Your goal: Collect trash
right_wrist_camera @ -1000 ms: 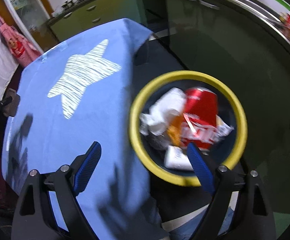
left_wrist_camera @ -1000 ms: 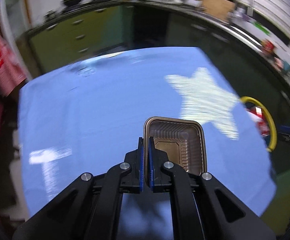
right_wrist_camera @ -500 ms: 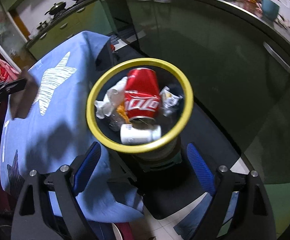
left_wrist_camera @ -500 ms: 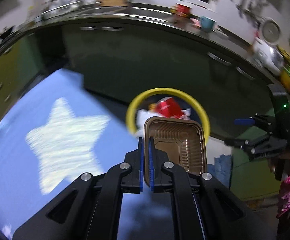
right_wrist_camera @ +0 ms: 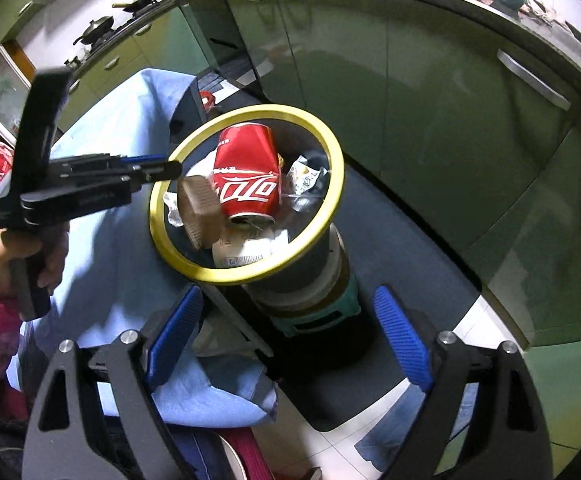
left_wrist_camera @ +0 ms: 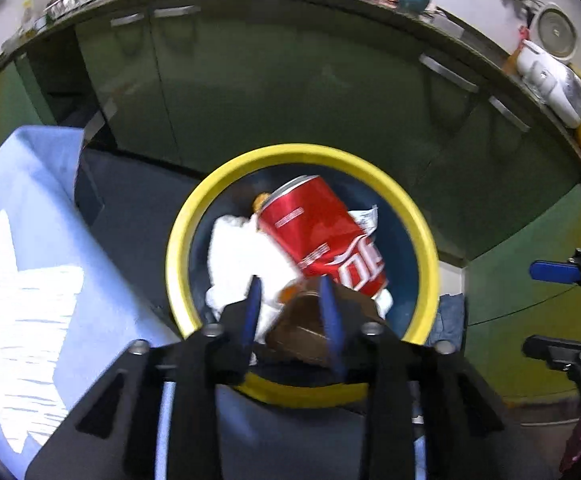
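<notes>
1. Note the left gripper [left_wrist_camera: 290, 306] poised over the dark round bin with the yellow rim [left_wrist_camera: 178, 240], blue fingers parted and pinching nothing.
2. Look just below those fingers for the brown ribbed plastic tray [left_wrist_camera: 310, 334]: tilted on edge, blurred, apparently loose over the near-left part of the bin opening, close to the rim. Cannot tell whether touching the trash yet.
3. Expect trouble from the fill level. Already heaped with a red drink can [left_wrist_camera: 322, 236], crumpled white paper [left_wrist_camera: 242, 252] and a silvery wrapper [right_wrist_camera: 306, 176], all near rim height, leaving little depth for a stiff, wide tray.
4. Watch for a bounce or slide off the rounded can, tipping the tray over the rim onto the blue star-printed tablecloth [left_wrist_camera: 30, 208] or the floor.
5. Beware of catching the yellow rim with a tray corner: likely to hang there, half in and half out.
6. Avoid pressing down to seat it; perched on a small teal stool [right_wrist_camera: 318, 316], probably easy to topple, spilling everything.
7. See the right gripper [right_wrist_camera: 286, 336] spread wide and empty, hanging above the floor beside the bin, well placed for catching a stray tray but near enough to knock the bin if swung carelessly.
</notes>
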A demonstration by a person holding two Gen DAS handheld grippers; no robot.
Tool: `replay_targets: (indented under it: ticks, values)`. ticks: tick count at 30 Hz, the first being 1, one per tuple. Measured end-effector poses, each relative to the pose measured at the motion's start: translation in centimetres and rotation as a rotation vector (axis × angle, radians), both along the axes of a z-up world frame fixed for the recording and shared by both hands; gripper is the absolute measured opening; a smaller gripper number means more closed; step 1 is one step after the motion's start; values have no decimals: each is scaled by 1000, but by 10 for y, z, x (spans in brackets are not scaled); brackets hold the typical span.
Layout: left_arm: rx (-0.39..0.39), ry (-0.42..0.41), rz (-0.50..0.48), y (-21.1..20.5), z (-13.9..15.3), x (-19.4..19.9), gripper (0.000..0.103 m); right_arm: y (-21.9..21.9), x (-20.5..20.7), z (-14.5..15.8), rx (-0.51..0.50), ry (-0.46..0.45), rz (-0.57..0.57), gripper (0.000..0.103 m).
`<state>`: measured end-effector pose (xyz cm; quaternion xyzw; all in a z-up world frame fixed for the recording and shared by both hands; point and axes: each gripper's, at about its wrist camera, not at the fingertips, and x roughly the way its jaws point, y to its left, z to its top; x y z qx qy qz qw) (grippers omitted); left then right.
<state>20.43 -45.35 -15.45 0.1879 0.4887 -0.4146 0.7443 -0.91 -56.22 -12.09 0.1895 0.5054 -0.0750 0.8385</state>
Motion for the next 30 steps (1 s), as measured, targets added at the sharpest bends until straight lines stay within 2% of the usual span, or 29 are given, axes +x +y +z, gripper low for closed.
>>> replay_targets:
  ticks: [3,5,7,10,15,17,19,22,25,30]
  values:
    - [-12,2,12,12,2,1,45,1,2,0,3,-3,4,84]
    - [-41,-26,24,29,16,-3,73,5,4,1,5,-8,12,84]
    - [-68,-72,32,50,35,-10,84,11,5,4,7,-18,22,84]
    - [-87,-139,77,92,64,-23,94,24,4,12,14,-41,32,84]
    - [-146,-270,291,210,107,-58,98,68,5,32,1,-114,104,84]
    - [-143,-311,386,252,114,-70,98,95,7,41,-44,-141,146,89]
    - [-119,-345,519,303,118,-87,98,119,7,49,-76,-171,181,89]
    - [-124,-366,671,362,120,-108,98,155,4,64,-108,-231,230,90]
    - [-115,-361,736,401,121,-127,98,184,-1,80,-144,-284,257,92]
    - [-126,-442,820,455,139,-163,98,221,-24,114,-255,-402,235,97]
